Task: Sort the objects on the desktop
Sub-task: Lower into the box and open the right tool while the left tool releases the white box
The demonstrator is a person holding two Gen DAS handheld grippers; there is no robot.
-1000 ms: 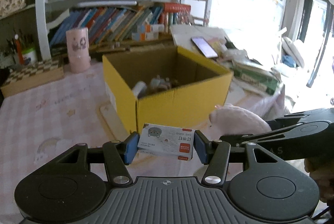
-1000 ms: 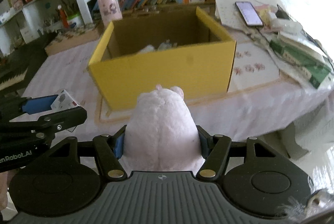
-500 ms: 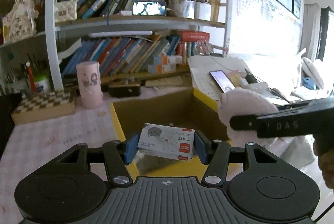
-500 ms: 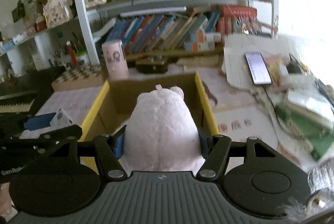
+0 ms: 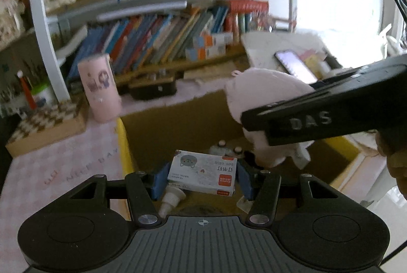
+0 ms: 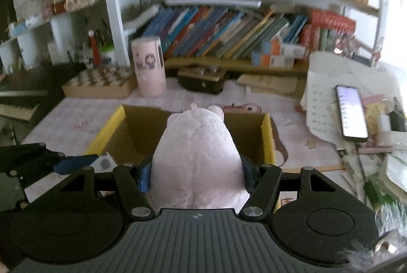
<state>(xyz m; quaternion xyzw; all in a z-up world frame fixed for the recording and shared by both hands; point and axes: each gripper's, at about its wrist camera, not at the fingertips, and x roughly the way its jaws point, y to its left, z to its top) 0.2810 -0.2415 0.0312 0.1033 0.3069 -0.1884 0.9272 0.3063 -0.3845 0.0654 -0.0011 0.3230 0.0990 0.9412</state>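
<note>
Bookshelves back a pink-clothed counter [image 6: 76, 110]. One staple box [image 5: 202, 172] sits clamped in the left tongs [image 5: 201, 180] and one pink plush toy [image 6: 197, 158] in the right tongs [image 6: 197, 175], both over one yellow carton [image 6: 267, 140]; one pink cylinder [image 6: 150, 66] stands beyond.

"DAS" on right tongs [image 5: 257, 145] arm; "NICE DAY" on tablecloth [image 5: 63, 166].

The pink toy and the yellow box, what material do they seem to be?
Pink toy: soft plush fabric, judging by its fuzzy, matte nap. Yellow box: probably cardboard, with a smooth yellow outside and a dull brown inside.
</note>
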